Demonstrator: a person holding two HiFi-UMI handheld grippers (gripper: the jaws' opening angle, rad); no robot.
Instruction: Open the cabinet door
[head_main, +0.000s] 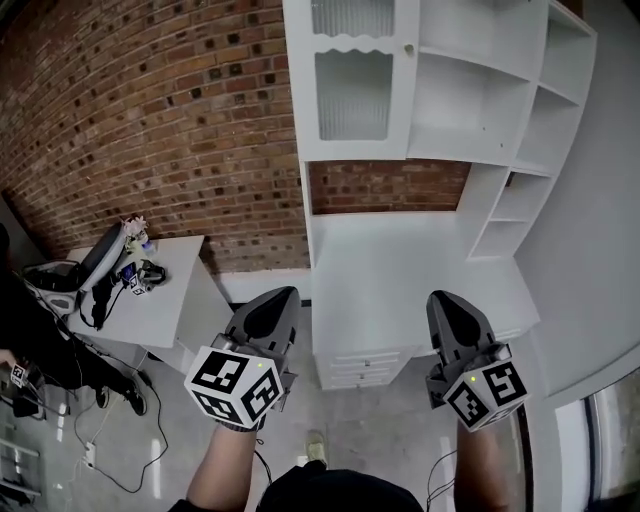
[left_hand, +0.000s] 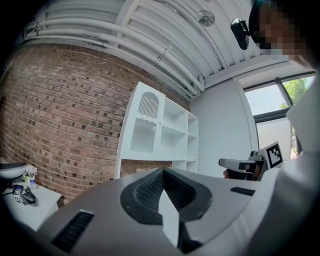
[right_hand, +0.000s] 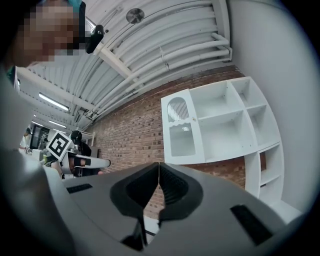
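Observation:
A white cabinet door (head_main: 352, 80) with ribbed glass panes and a small knob (head_main: 408, 48) stands closed at the upper left of a white shelf unit (head_main: 490, 100). The door also shows in the left gripper view (left_hand: 142, 126) and the right gripper view (right_hand: 182, 134). My left gripper (head_main: 275, 300) is shut and holds nothing, well short of the unit. My right gripper (head_main: 450, 303) is shut too, empty, over the white desk top (head_main: 400, 280). Both point level toward the cabinet, far below the door.
A brick wall (head_main: 150, 120) runs behind the unit. A small white table (head_main: 180, 290) at the left carries cables and gadgets (head_main: 135, 270). Drawers (head_main: 365, 368) sit under the desk top. A seated person (head_main: 30, 340) is at the far left. My shoe (head_main: 316, 447) is on the grey floor.

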